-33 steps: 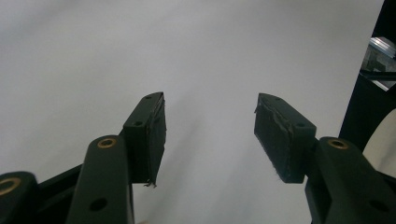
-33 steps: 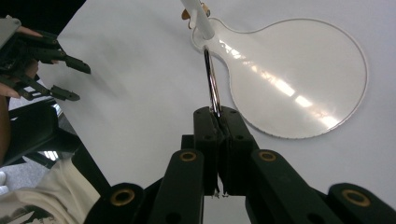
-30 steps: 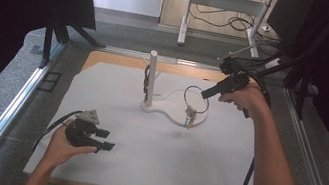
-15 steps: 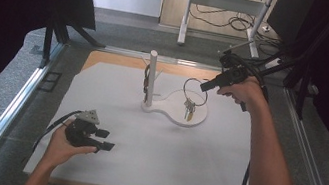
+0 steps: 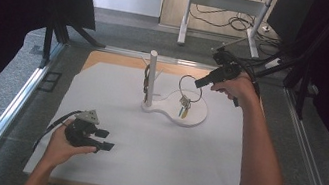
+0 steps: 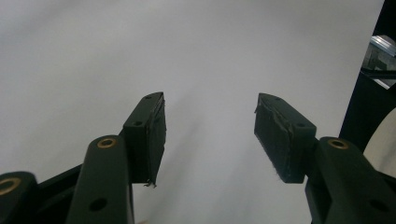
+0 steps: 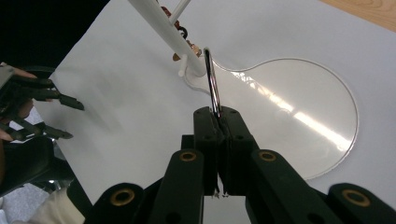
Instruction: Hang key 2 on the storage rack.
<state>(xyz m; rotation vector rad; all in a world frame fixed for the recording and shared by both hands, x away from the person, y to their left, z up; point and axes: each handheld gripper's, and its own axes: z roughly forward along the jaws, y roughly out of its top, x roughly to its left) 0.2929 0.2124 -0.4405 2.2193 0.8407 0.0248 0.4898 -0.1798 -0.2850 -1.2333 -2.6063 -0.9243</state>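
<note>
A metal key ring (image 5: pixel 190 83) with keys (image 5: pixel 184 107) dangling from it hangs over the round part of the white stand base (image 5: pixel 197 120). My right gripper (image 5: pixel 200 83) is shut on the ring's right side. In the right gripper view the ring (image 7: pixel 212 86) stands edge-on between the closed jaws, close to the white post (image 7: pixel 159 21). The upright post (image 5: pixel 151 77) carries another dark key bunch (image 5: pixel 145 80) on a peg. My left gripper (image 5: pixel 105 140) rests on the white sheet at the front left, open and holding nothing (image 6: pixel 210 135).
A white sheet (image 5: pixel 116 94) covers the table, with a wooden strip (image 5: pixel 117 59) at its far edge and metal rails (image 5: pixel 13 103) along both sides. Black curtains stand at left and right. A desk frame and cables (image 5: pixel 227 7) lie beyond the table.
My right gripper has carried the ring a little up and away, and the hanging keys have come along with it over the base. The left gripper has stayed put.
</note>
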